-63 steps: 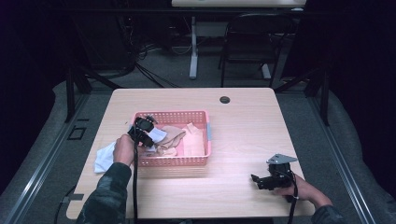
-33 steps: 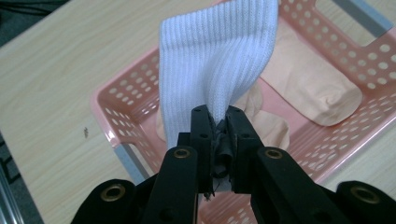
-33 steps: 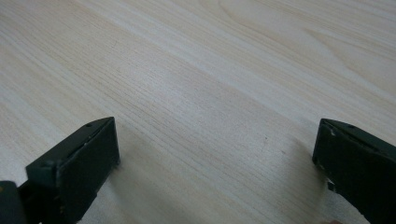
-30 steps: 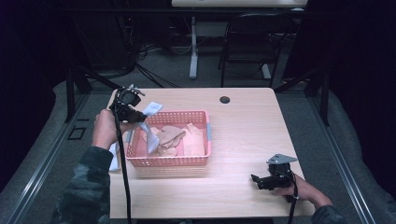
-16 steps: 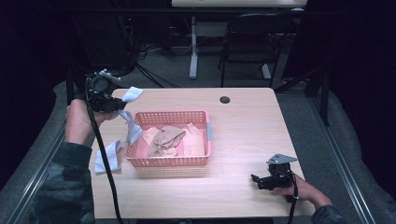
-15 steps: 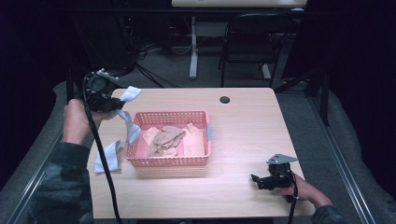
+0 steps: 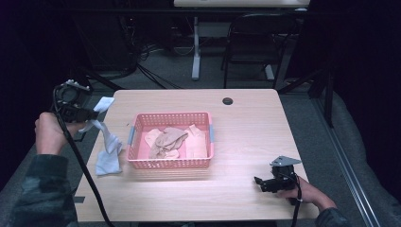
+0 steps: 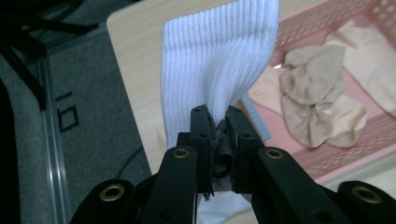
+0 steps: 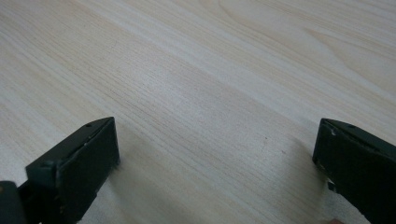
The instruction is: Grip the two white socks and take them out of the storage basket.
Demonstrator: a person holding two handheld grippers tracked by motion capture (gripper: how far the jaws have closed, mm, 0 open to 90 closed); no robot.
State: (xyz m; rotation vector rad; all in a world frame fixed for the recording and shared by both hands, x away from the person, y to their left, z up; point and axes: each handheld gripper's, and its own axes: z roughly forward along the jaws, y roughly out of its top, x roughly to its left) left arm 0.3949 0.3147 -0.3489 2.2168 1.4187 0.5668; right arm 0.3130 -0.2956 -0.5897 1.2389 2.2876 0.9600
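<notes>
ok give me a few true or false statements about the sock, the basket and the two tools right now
1. The left tool is clamped on a white sock. True.
2. The sock lies wholly inside the pink basket. False: it hangs left of the basket, its lower end on the table.
3. The right tool stands open with nothing between its jaws. True.
4. The basket is empty. False: beige socks lie in it.

You have lifted your left gripper (image 7: 87,113) out of the pink basket (image 7: 170,163) to the left edge of the frame, pulling the white sock (image 7: 108,144) clear, its lower end now draped beside the basket.
</notes>
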